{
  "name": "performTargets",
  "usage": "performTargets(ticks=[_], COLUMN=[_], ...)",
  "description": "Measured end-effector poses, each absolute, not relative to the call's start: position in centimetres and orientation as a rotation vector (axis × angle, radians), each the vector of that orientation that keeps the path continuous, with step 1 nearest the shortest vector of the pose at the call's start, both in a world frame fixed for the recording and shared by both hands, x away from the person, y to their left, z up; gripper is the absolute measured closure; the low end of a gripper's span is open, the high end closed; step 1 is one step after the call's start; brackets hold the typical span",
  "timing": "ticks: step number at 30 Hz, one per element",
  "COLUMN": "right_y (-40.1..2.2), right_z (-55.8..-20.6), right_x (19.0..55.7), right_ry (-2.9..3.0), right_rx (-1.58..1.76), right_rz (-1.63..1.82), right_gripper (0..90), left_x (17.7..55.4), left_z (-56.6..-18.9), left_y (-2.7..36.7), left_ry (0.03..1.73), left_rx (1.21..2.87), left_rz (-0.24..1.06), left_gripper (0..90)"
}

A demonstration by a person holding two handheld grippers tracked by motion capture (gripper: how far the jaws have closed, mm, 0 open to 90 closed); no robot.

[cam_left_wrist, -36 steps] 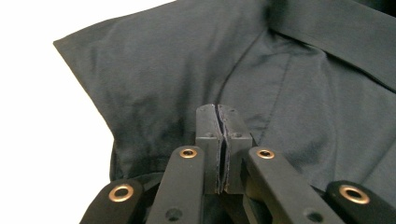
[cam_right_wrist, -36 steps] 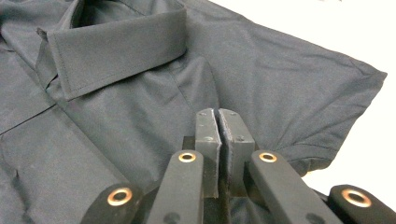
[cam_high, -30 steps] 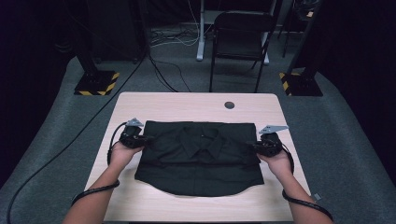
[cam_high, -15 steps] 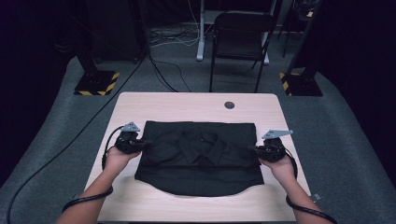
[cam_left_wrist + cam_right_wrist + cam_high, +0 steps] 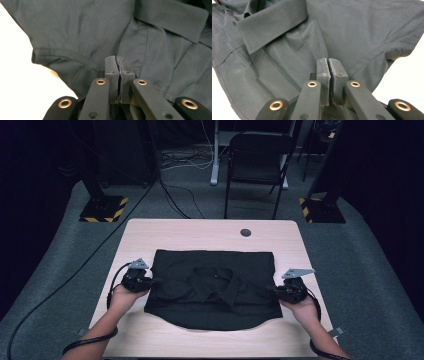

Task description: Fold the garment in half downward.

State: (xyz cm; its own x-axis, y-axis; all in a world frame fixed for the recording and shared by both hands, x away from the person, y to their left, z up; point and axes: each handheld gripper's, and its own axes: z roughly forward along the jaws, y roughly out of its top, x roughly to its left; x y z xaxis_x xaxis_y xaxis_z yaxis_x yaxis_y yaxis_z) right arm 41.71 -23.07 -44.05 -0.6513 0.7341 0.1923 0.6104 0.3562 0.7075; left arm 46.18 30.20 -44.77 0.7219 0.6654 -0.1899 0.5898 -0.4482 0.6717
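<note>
Dark collared shirt (image 5: 212, 287) lies folded flat on the light wooden table (image 5: 210, 232), roughly centred, collar (image 5: 215, 281) facing up near the middle, curved hem toward the person's edge.

Left gripper (image 5: 155, 281) sits at the shirt's left edge, jaws pressed together. In the left gripper view the pads (image 5: 112, 75) meet with a thin dark layer of cloth in the seam between them, so it is clamped on the shirt's edge (fabric spreads out right behind the tips).

Right gripper (image 5: 270, 290) mirrors it at the right edge. In the right gripper view the pads (image 5: 323, 75) are closed too, a sliver of cloth pinched low between them, the shirt (image 5: 337, 32) directly beyond.

Both hands rest on the tabletop, well apart, shirt between them. Round grommet (image 5: 245, 232) near the far edge, black chair (image 5: 257, 165) beyond the table.
</note>
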Motion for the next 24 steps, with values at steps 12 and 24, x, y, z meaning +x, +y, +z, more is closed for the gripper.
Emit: performTargets(ticks=[12, 24], right_y=[-22.3, -22.0], right_z=[-45.3, -44.8], right_x=[42.8, 42.8], right_ry=[2.498, 2.477], right_rx=[1.253, 1.206], right_rz=[1.113, 1.128], right_gripper=[71.2, 85.3], left_x=[46.9, 46.2], left_z=[-46.1, -46.1], left_y=[30.0, 29.1], left_ry=[0.992, 0.912], left_rx=[2.15, 2.219], left_rz=[0.086, 0.094], left_gripper=[63.4, 85.8])
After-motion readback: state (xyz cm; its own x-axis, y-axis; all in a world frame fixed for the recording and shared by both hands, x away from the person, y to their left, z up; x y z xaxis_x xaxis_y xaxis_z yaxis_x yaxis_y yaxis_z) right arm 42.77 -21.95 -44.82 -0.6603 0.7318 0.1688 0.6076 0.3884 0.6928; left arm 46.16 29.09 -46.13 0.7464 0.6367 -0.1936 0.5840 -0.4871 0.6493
